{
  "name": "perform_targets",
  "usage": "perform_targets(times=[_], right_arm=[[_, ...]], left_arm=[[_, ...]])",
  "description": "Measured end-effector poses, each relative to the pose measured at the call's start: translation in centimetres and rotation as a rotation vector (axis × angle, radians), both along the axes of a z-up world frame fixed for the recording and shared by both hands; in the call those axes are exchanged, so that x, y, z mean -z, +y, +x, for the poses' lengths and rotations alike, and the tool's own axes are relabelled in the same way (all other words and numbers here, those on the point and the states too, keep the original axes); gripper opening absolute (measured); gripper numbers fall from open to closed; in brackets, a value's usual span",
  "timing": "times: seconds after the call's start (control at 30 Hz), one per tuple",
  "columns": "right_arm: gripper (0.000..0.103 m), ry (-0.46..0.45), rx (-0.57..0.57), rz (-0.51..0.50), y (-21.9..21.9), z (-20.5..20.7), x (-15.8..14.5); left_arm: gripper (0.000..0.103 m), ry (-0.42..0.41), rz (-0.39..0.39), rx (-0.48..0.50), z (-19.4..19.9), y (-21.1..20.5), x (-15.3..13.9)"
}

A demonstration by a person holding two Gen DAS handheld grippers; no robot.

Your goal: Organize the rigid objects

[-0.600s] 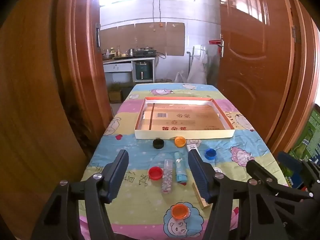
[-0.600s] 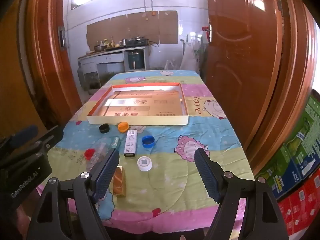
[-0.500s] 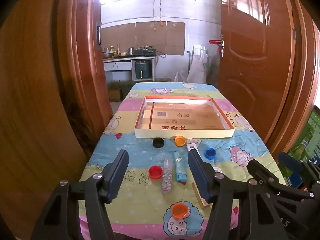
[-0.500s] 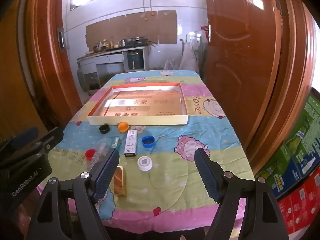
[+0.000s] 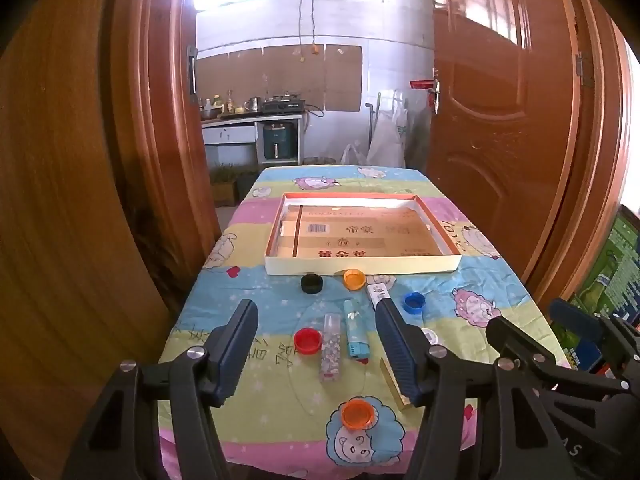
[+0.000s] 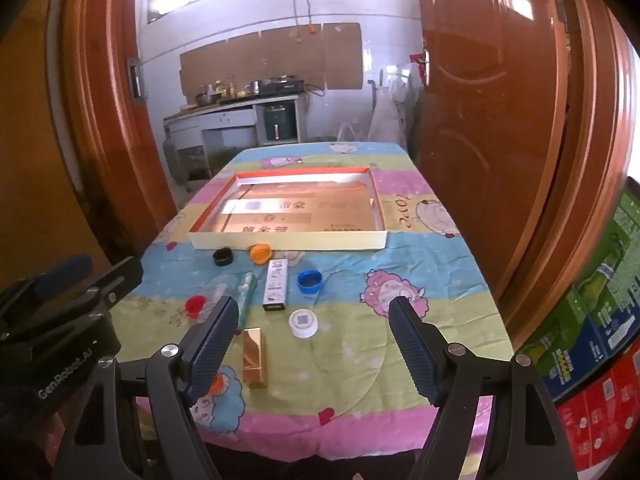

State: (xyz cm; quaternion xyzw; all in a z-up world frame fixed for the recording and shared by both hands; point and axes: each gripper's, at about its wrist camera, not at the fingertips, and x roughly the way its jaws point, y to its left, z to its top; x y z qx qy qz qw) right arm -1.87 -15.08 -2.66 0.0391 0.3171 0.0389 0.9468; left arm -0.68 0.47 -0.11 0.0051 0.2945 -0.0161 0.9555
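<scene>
Left wrist view: the left hand-held gripper (image 5: 316, 320) is spread, gripping nothing, above a worktop (image 5: 472, 280) in a cartoon cloth. Five caps lie there: two orange (image 5: 357, 413), one red (image 5: 307, 340), one black (image 5: 311, 283), one blue (image 5: 414, 302). Two slim boxes (image 5: 331, 346) lie side by side before one shallow tray (image 5: 360, 265).

Right wrist view: the right hand-held gripper (image 6: 314, 316), also spread and empty, faces a white cap (image 6: 303, 322), gold box (image 6: 254, 357) and white box (image 6: 276, 285); wooden doors (image 6: 480, 120) flank a kitchen.

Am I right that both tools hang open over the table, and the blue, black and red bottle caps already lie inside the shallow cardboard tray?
Not quite. The shallow cardboard tray holds no caps: the blue bottle cap, black bottle cap and red bottle cap lie on the tablecloth in front of it, as the left wrist view shows. Left tool and right tool are open.
</scene>
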Motion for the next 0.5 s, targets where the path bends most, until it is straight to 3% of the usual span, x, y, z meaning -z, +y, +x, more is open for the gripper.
perform_targets(times=[0.5], right_arm=[[0.079, -0.014, -0.028, 0.019, -0.11, -0.61, -0.17]], left_arm=[[0.062, -0.004, -0.004, 0.013, -0.67, -0.24, -0.38]])
